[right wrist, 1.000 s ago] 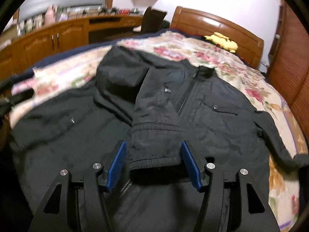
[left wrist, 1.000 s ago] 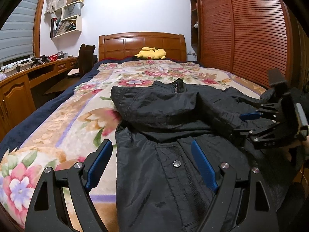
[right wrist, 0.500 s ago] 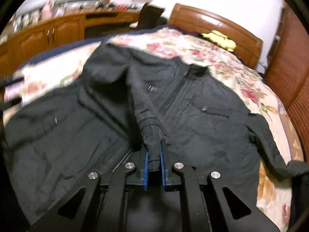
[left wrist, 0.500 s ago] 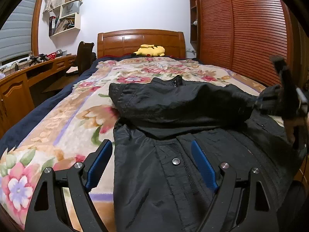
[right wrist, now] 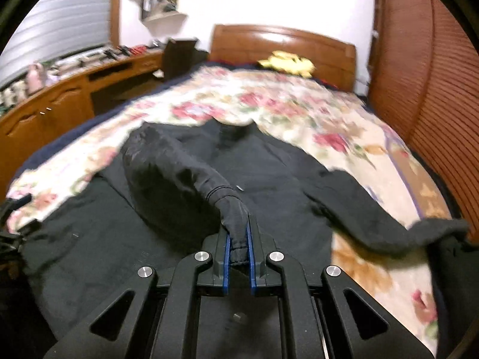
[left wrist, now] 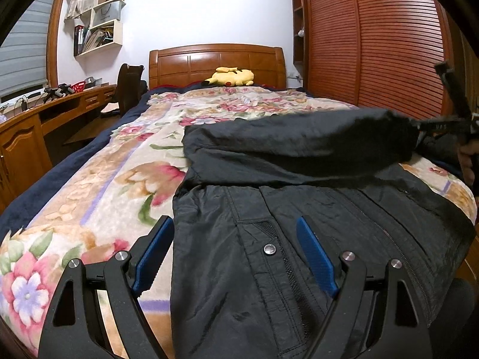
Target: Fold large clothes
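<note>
**Right jaws clamped on the sleeve cuff, left jaws wide over the jacket front**

You are working on a bed [left wrist: 89, 185] covered by a floral blanket [right wrist: 299, 110], with a dark blue layer showing along its edge. Beyond both pairs of jaws stands a wooden headboard [left wrist: 215, 62] with a yellow plush toy [left wrist: 232, 77] lying in front of it. A wooden desk [left wrist: 33, 125] with a dark chair [left wrist: 127, 86] runs along the side past your left jaws, wall shelves [left wrist: 100, 27] hang above it, and slatted wooden wardrobe doors [left wrist: 377, 39] fill the side past your right jaws.

The black jacket [left wrist: 284, 239] lies face up on the blanket. Its long axis runs straight ahead from your jaws, collar [right wrist: 233, 127] toward the headboard and hem nearest you.

Your left gripper [left wrist: 233, 254] stands wide open, gripping nothing. Its blue pads [left wrist: 314, 254] straddle the jacket's near left edge, with a snap button [left wrist: 270, 249] and a pocket opening between them.

Your right gripper [right wrist: 238, 257] has just been closing and now pinches the cuff [right wrist: 238, 239] of one sleeve [right wrist: 179, 173] between its pads. That sleeve is raised off the jacket body and stretches away ahead of the jaws toward the shoulder; in the left view it crosses sideways beyond your open jaws. The other sleeve [right wrist: 374, 215] trails out to the right of the closed jaws, across the blanket.
</note>
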### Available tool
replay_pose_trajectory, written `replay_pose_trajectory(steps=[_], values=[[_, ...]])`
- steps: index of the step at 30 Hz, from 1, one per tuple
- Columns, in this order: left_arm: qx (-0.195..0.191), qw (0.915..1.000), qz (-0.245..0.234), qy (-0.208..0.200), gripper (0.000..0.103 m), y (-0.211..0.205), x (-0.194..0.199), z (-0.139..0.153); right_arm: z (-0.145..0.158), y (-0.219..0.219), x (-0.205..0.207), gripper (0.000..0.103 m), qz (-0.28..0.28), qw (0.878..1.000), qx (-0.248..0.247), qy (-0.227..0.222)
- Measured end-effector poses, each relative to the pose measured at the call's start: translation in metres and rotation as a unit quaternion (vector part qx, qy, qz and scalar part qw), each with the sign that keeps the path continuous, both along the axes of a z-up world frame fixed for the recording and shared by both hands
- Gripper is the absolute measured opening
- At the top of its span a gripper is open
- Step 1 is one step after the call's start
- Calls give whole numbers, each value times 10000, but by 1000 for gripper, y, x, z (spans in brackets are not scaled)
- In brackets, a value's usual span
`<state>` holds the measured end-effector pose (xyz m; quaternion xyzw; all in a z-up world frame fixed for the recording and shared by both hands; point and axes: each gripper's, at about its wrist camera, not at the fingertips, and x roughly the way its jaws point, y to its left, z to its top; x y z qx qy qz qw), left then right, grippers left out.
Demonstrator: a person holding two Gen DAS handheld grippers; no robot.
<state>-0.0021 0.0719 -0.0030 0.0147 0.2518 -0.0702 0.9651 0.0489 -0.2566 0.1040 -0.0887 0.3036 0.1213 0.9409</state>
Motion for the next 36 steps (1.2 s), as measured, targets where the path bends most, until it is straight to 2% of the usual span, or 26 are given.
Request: replay_pose_trajectory(steps=[3, 6, 9, 12, 16, 20, 24, 27, 29, 30, 32, 36], values=[[3, 10000, -22, -14, 84, -2, -1, 1, -23, -2, 9, 9, -19, 9995, -96, 307], [11, 10000, -60, -32, 84, -4, -3, 5, -30, -1, 15, 9, 55, 9992, 21, 397], [70, 9999, -84, -95, 84, -8, -4, 17, -26, 1, 14, 9, 192, 9988, 167, 409], [-27, 9997, -188, -132, 84, -9, -3, 30, -15, -11, 14, 9, 354, 9975, 430, 426], [-15, 9993, -218, -288, 87, -16, -4, 43, 2, -21, -6, 9, 538, 9954, 664, 429], [-111, 9987, -377, -317, 88, -24, -2, 51, 5, -29, -22, 9, 759, 9904, 1038, 498], [-130, 9982, -471, -346, 88, -34, 0, 59, 0, -43, -29, 9, 850, 9828, 1431, 795], [-124, 9974, -555, -435, 89, -43, 4, 66, -14, -48, -31, 9, 622, 9903, 1022, 702], [-136, 9971, -584, -475, 103, -48, 6, 67, -26, -53, -28, 13, 345, 9951, 689, 614], [-166, 9968, -613, -493, 103, -50, 6, 66, -31, -54, -27, 18, 179, 9972, 478, 546], [-236, 9962, -698, -456, 103, -55, 8, 63, -39, -55, -27, 19, 45, 9994, 71, 339], [-270, 9962, -750, -336, 103, -62, 17, 51, -50, -60, -22, 22, 25, 9999, -49, 108]])
